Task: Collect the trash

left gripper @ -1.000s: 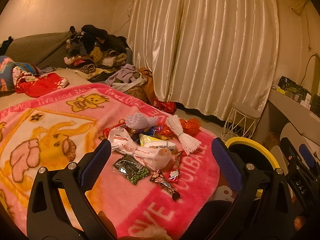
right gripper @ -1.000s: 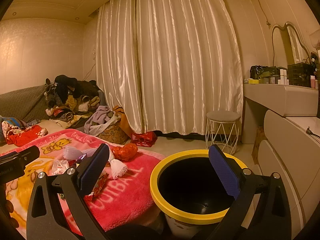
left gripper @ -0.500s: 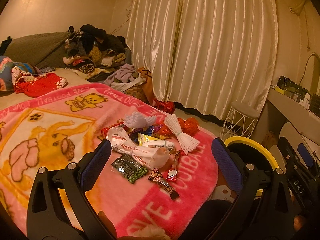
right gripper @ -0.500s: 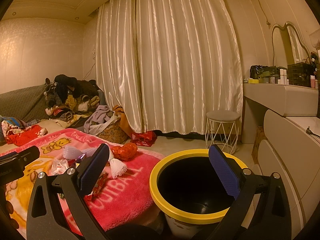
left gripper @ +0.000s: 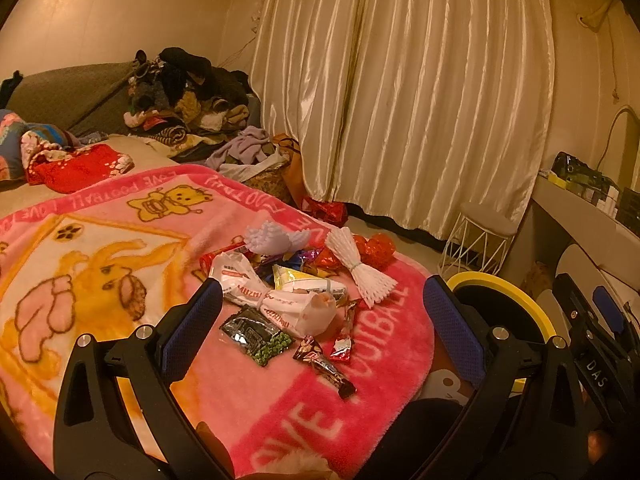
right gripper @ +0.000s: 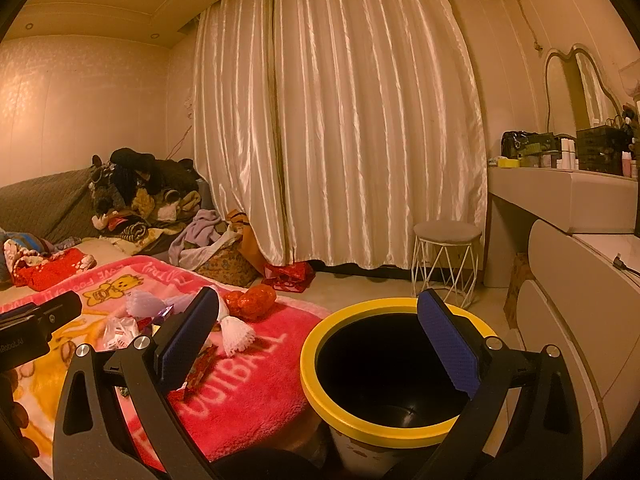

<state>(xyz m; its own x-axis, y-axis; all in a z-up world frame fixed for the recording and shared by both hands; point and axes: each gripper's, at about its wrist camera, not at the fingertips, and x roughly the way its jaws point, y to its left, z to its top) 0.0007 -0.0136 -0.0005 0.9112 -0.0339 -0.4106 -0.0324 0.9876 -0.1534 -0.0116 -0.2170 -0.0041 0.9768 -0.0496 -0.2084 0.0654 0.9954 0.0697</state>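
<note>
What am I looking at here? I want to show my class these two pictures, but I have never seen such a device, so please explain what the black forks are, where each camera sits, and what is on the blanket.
Each black fork is a hand-held gripper with two blue-padded fingers; a person holds one in each hand, and no robot arm is involved. A wide-angle camera on each gripper looks forward along its fingers.

The left wrist view shows the left gripper, open and holding nothing, above a pink blanket on a bed. Scattered there are snack wrappers, among them a white plastic bag, a green pea packet and white foam netting.

The right wrist view shows the right gripper, also open and holding nothing, above a black bin with a yellow rim beside the bed. The bin is probably where the trash goes.
</note>
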